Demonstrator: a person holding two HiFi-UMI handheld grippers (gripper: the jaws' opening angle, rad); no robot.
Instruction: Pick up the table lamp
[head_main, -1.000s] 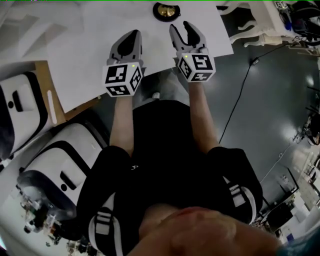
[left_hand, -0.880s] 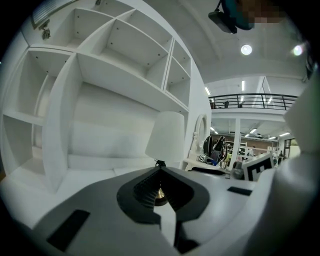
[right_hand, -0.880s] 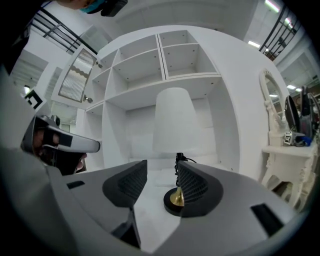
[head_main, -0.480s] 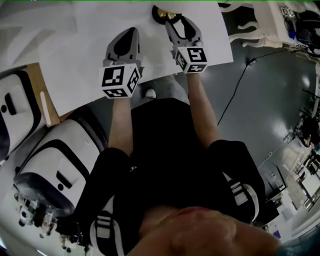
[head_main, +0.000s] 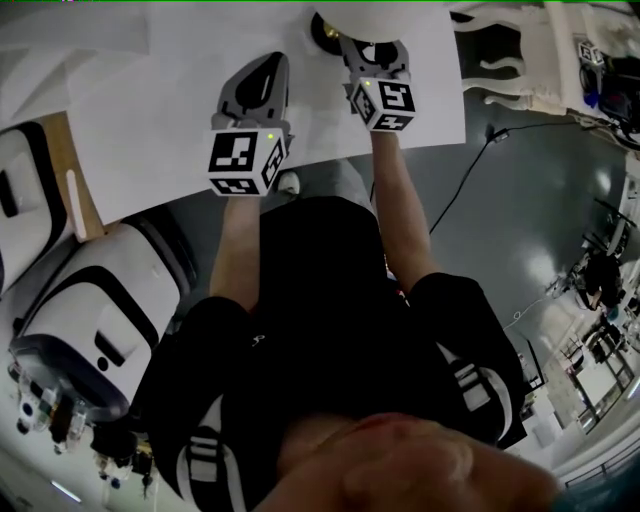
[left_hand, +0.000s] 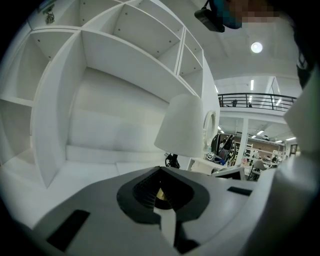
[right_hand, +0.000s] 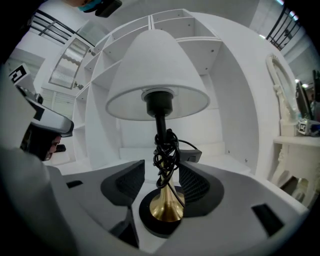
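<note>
Shelving (left_hand: 100, 75) first: white unit with curved dividers standing behind the desk (head_main: 180, 130). Compartments only partly in shot, contents impossible to make out from these angles.

Table lamp (right_hand: 157, 80) upright near the desk's far edge, right in front of the unit's big lower bay. Can't tell whether inside the bay or just before it. White shade, black stem, brass foot (right_hand: 166, 204) on a black disc, black cord (right_hand: 165, 147) bundled round the stem.

Right gripper (right_hand: 162, 167) set around the lamp's lower stem, jaws wide and opening, stem and foot between them, pads clear of it on both sides.

Left gripper (left_hand: 161, 170) over the desk to the lamp's left, not touching it. Jaws together, nothing gripped, just a sliver of brass showing through the notch.

From the head view: shade cut off by the top of the frame, base mostly hidden under shade and right gripper.
</note>
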